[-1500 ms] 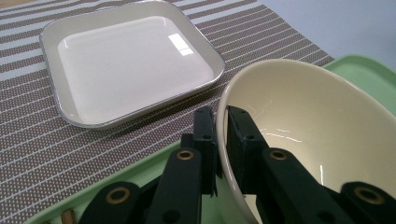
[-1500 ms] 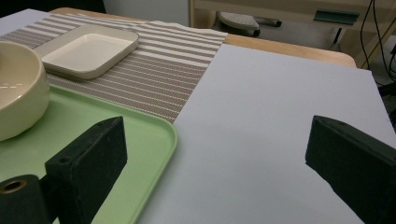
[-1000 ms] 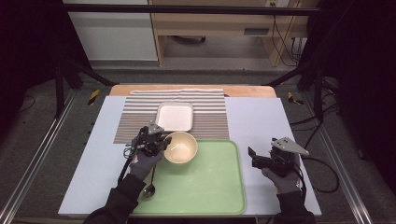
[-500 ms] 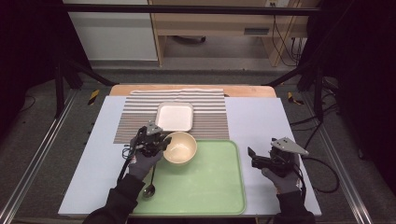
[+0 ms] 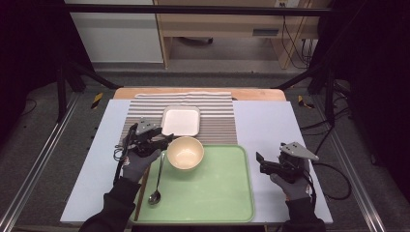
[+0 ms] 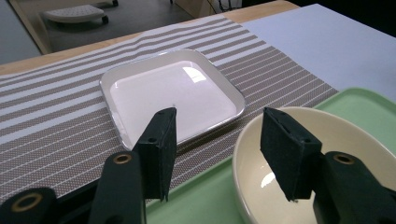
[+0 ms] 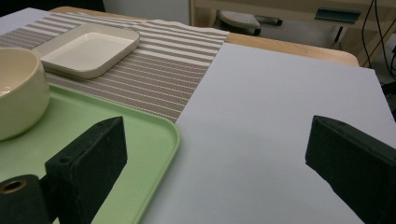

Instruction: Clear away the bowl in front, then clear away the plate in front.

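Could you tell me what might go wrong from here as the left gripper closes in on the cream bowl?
The left gripper is open with one jaw over the rim of the bowl, so a thin-rim pinch may slip or tip it. The bowl sits at the corner of the green tray, close to the white dish; a nudge could knock them together. The spoon lies just beside the left hand and could be swept aside.

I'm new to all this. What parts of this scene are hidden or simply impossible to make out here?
- Bowl: in the left gripper view its near side is covered by the left gripper, whose jaws straddle the rim.
- Bowl in the right gripper view: cut off by the left edge.
- Spoon: high view, too small to show details.
- Brown stick beside the tray: partly under the person's left sleeve.
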Demonstrator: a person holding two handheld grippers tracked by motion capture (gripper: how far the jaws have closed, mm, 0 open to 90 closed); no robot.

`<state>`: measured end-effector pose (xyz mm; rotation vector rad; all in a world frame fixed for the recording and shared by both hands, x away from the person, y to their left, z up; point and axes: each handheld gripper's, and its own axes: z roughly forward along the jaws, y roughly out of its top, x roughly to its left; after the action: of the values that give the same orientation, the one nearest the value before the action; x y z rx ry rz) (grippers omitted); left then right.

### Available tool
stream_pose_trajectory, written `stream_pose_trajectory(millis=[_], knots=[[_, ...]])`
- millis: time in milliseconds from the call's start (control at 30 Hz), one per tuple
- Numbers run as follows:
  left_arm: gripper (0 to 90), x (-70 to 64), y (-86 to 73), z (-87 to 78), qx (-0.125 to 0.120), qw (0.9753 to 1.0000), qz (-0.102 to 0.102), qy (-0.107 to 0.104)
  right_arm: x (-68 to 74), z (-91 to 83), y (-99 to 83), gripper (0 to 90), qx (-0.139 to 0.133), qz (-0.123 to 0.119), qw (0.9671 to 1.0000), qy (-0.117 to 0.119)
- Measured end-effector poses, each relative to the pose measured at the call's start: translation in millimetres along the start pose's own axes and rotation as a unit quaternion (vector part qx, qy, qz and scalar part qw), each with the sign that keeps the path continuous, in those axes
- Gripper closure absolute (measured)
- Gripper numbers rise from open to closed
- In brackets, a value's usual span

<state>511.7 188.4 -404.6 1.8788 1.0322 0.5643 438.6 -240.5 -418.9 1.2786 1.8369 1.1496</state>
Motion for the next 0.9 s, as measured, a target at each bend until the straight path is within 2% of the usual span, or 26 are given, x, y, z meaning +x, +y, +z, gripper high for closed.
stream_pose_trajectory(millis=[400, 667, 900], knots=[[38.6, 21.7, 14.0, 1.3, -0.01, 0.9999, -0.005, 0.006, -1.2, 0.3, 0.0, 5.6, 0.001, 0.005, 1.0, 0.0], [37.4, 37.2, 16.9, 14.2, -0.007, 0.9997, -0.019, 0.015, -1.7, 2.1, -0.7, 5.6, 0.003, 0.005, 1.0, -0.001], [37.2, 49.2, 22.2, 27.1, -0.007, 0.9995, -0.023, 0.023, -3.3, 1.0, -0.8, 5.6, 0.001, 0.006, 1.0, -0.002]])
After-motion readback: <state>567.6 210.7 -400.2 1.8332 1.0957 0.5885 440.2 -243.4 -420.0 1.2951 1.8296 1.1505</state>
